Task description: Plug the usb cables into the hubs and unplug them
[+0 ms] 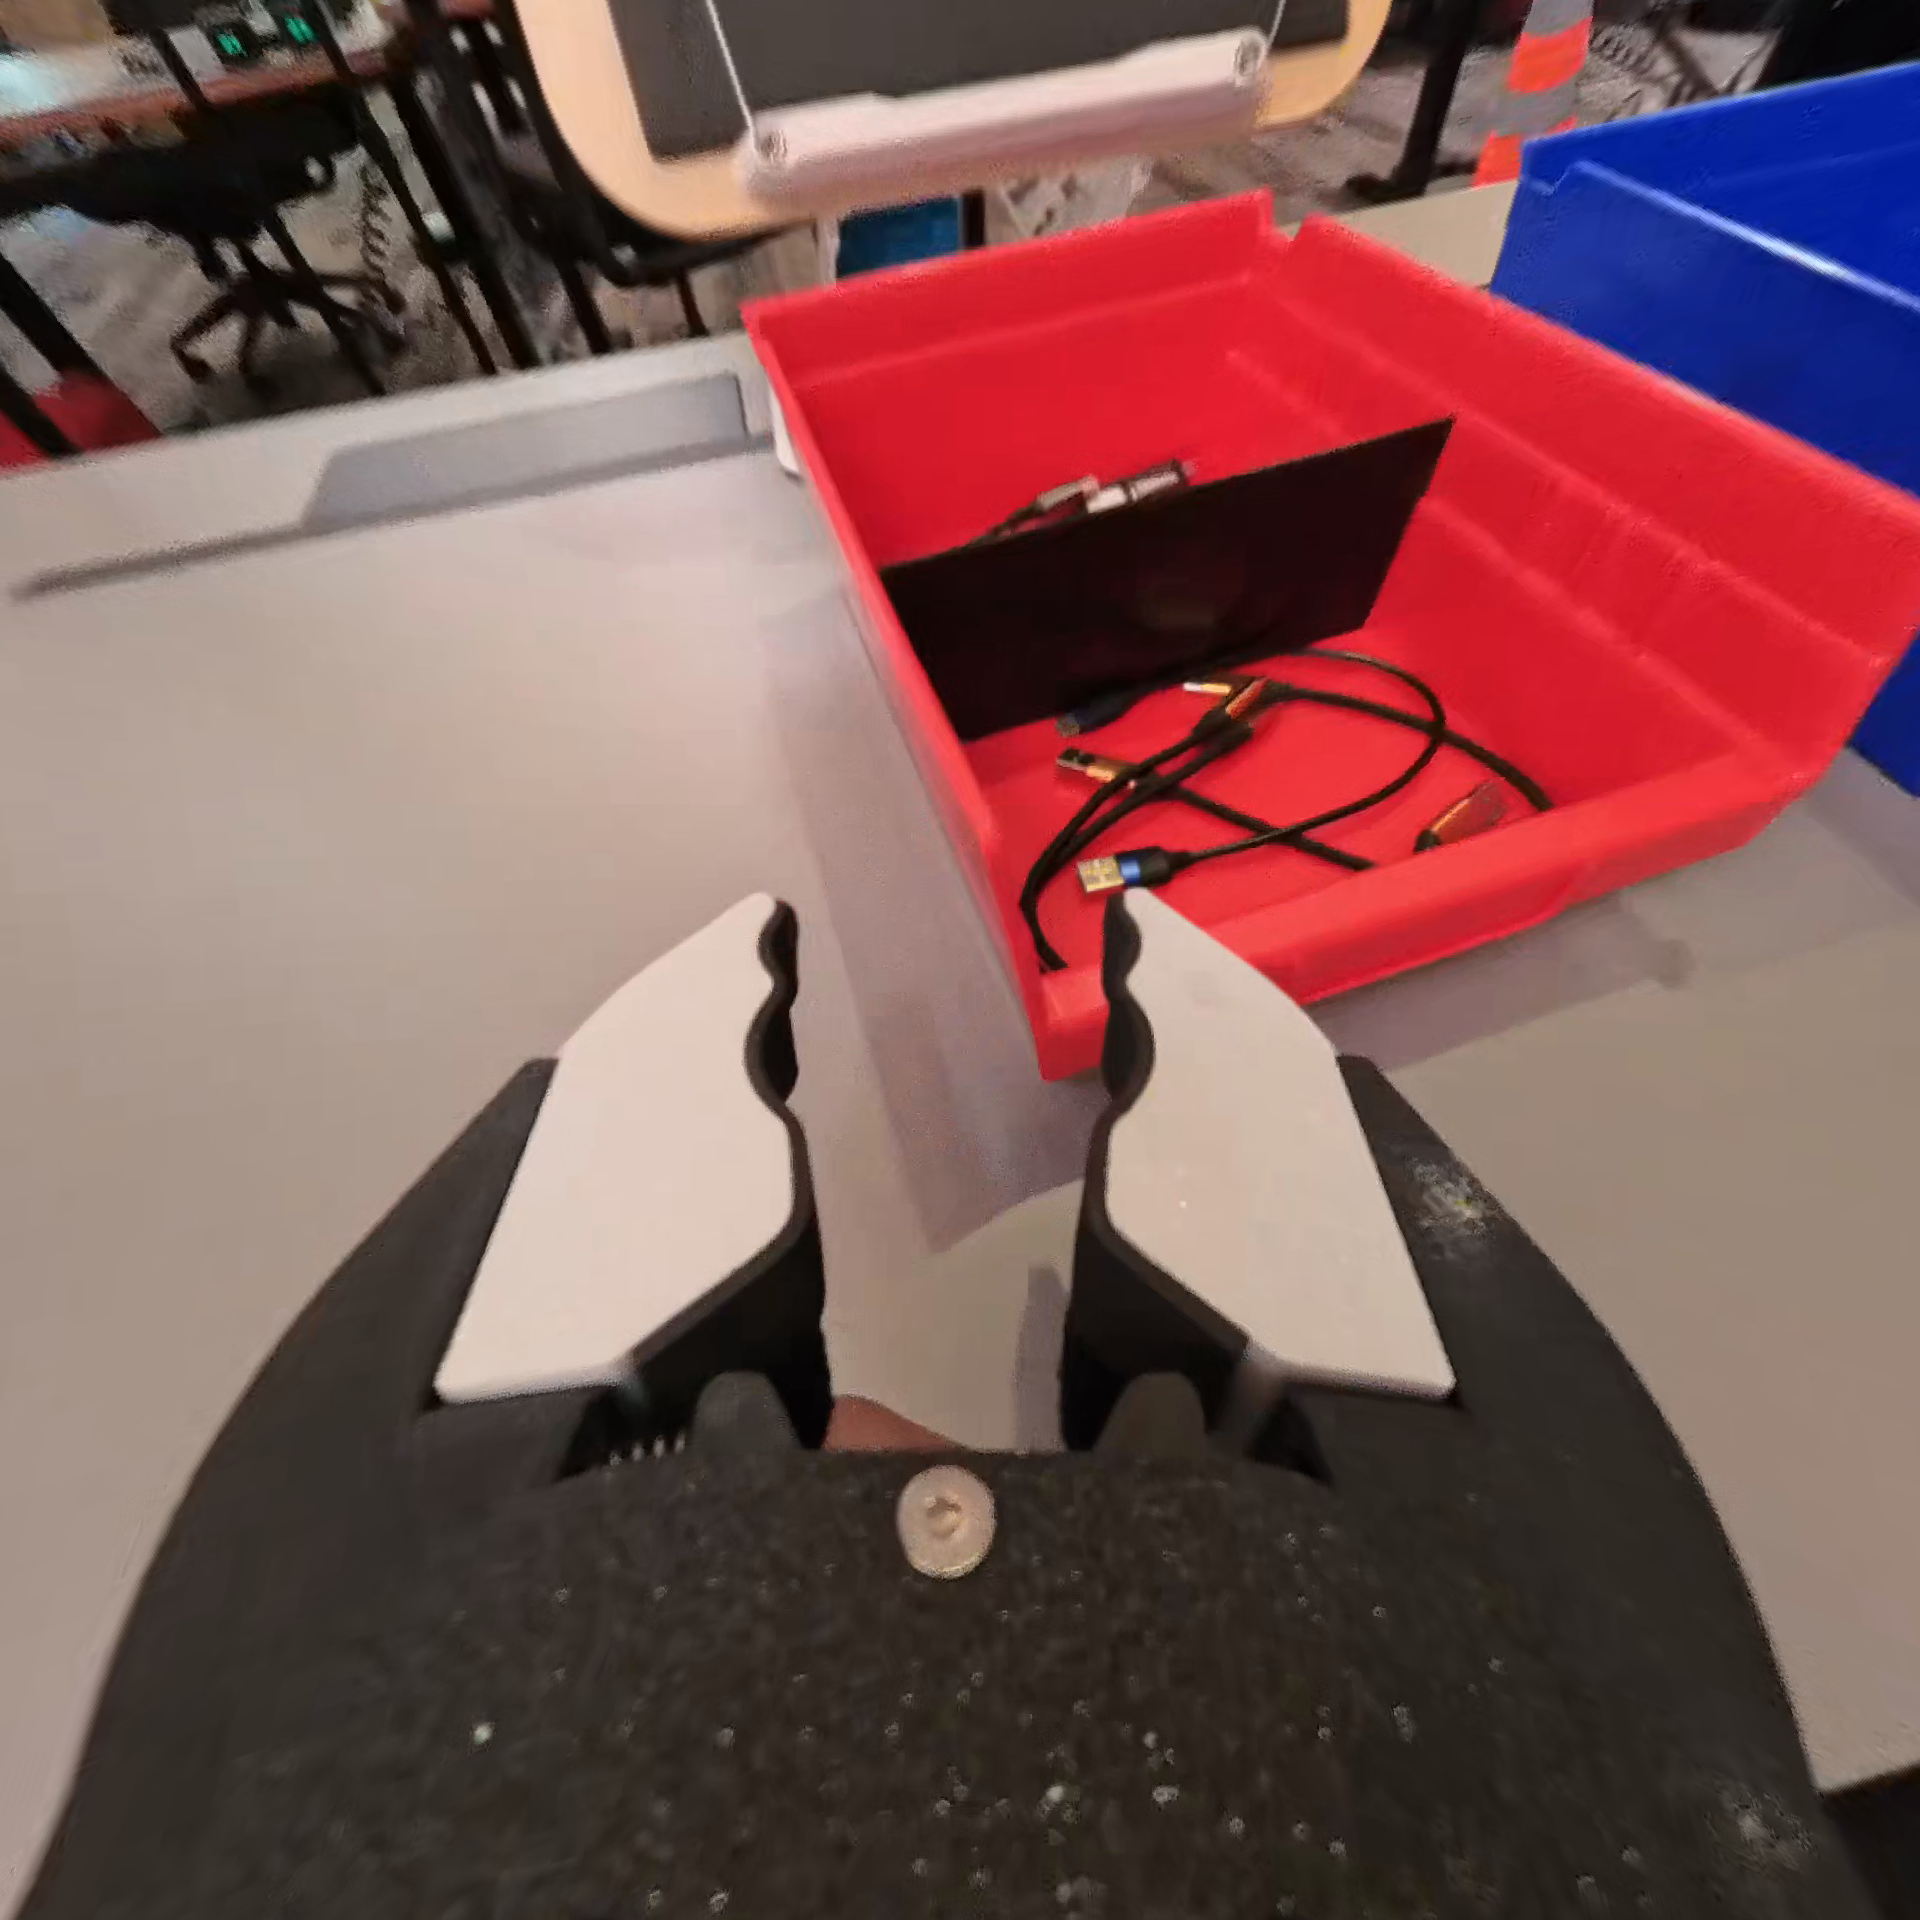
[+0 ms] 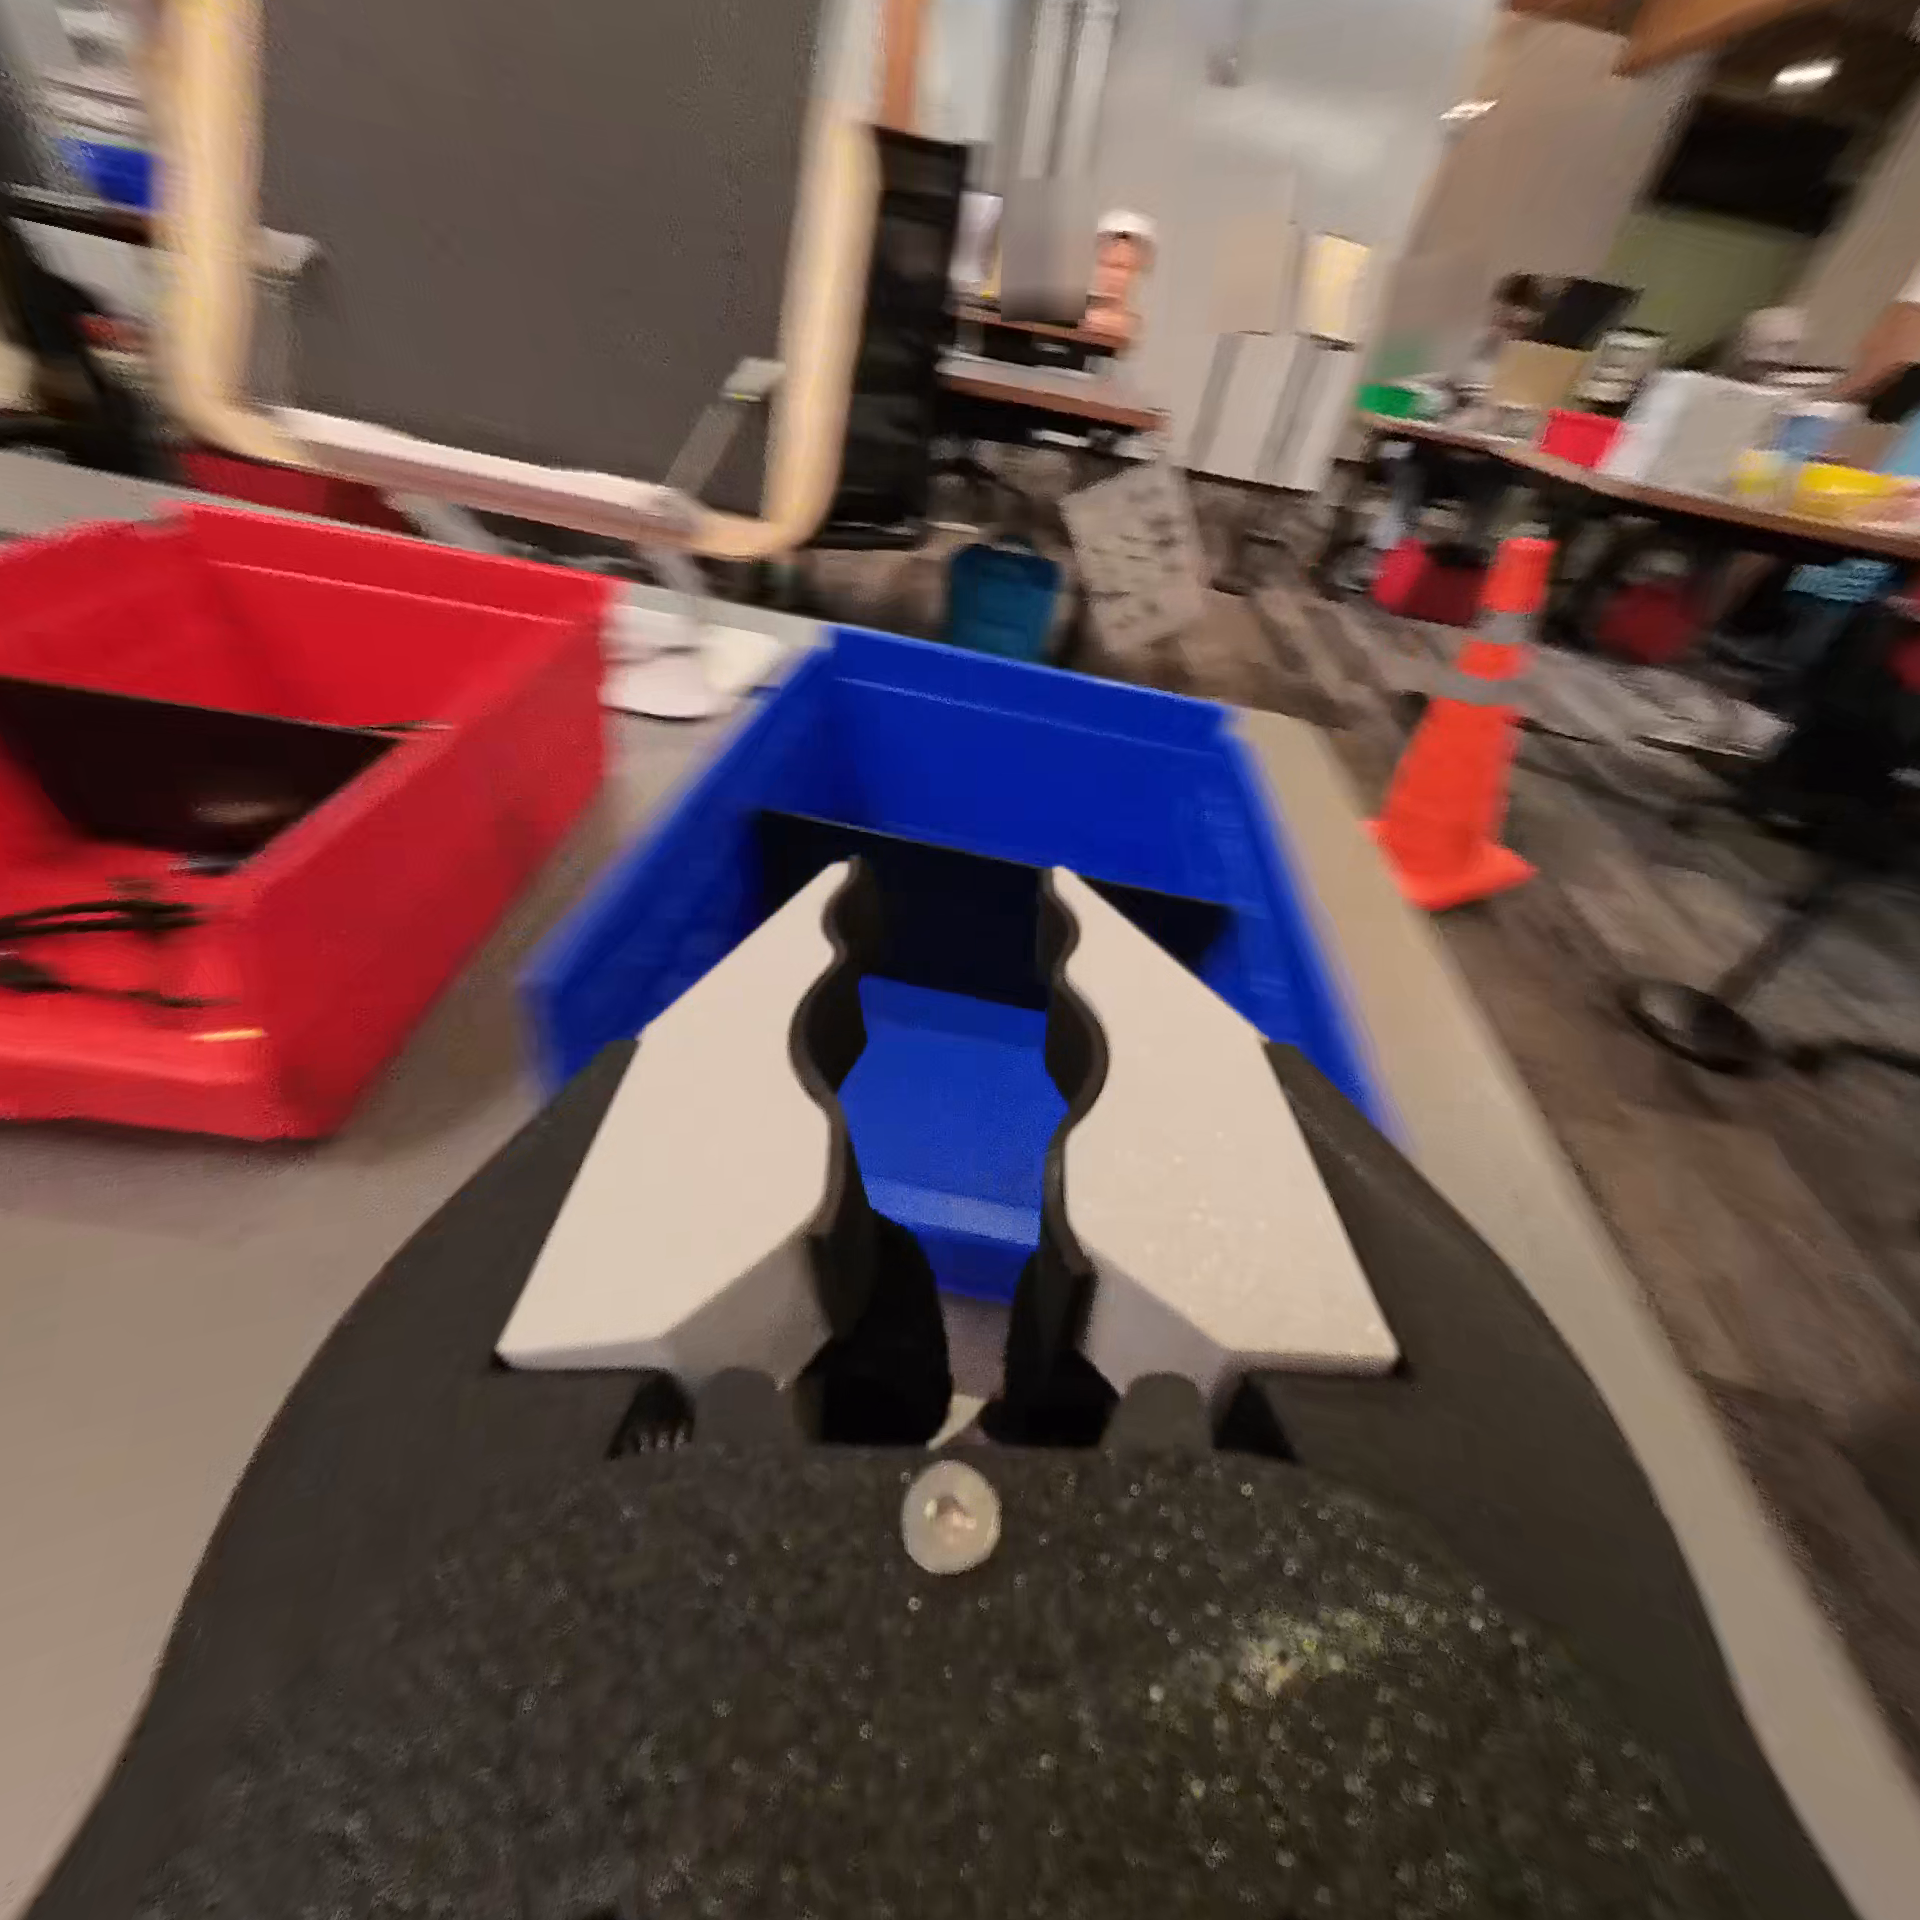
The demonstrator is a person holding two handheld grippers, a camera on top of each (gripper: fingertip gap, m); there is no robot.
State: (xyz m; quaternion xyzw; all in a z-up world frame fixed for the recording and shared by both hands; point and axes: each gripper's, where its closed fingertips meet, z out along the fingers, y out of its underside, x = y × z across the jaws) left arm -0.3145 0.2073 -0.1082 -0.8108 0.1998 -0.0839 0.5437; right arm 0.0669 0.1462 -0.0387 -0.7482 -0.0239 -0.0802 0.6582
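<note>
The usb cables lie tangled on the floor of the red bin, in its near compartment, this side of a black divider panel that stands slanted across the bin. One plug stands out: the blue-collared connector, metal tip pointing left toward the bin's near corner, its long axis running roughly crosswise to the left gripper's fingers. That left gripper hovers over the grey table, jaws spread wide and holding nothing, its right fingertip lined up just short of the bin's near corner, so the plug sits ahead and slightly right of the claw, over the bin wall. More connectors show behind the divider, too blurred to say whether a hub is among them. The right gripper is also parted and empty, pointing into the blue bin, whose visible floor looks bare; the red bin sits well off to its left. By my reading the left claw is clearly nearer, and it looks set to reach forward and right and turn to straddle that plug.
</note>
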